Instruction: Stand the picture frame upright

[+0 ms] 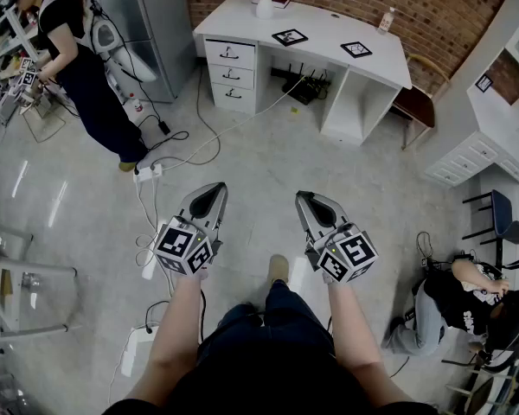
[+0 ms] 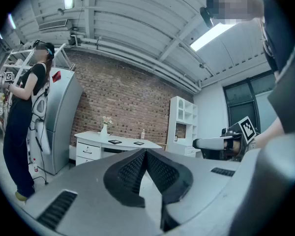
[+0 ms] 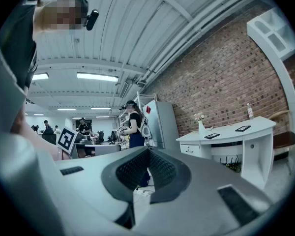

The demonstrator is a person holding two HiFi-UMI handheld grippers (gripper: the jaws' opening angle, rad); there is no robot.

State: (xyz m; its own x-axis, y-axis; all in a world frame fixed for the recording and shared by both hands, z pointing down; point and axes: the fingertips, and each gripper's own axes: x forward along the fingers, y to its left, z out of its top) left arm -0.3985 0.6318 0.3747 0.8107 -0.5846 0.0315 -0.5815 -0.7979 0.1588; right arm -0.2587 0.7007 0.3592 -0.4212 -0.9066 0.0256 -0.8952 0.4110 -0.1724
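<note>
Two black picture frames lie flat on the white desk [image 1: 324, 37] far ahead: one [image 1: 290, 36] near the middle, the other [image 1: 355, 49] to its right. Both show small in the left gripper view, one frame [image 2: 115, 141] left of the other [image 2: 138, 143], and again in the right gripper view as frame [image 3: 212, 136] and frame [image 3: 243, 128]. My left gripper [image 1: 214, 190] and right gripper [image 1: 304, 199] hang over the floor, well short of the desk. Both are shut with nothing between the jaws.
A white vase [image 1: 265, 3] and a bottle [image 1: 386, 19] stand on the desk. A person [image 1: 86, 67] works at the left by a grey cabinet [image 1: 151, 24]. Cables and a power strip [image 1: 147, 173] lie on the floor. Another person [image 1: 458, 301] sits at the right, near a white shelf unit [image 1: 493, 119].
</note>
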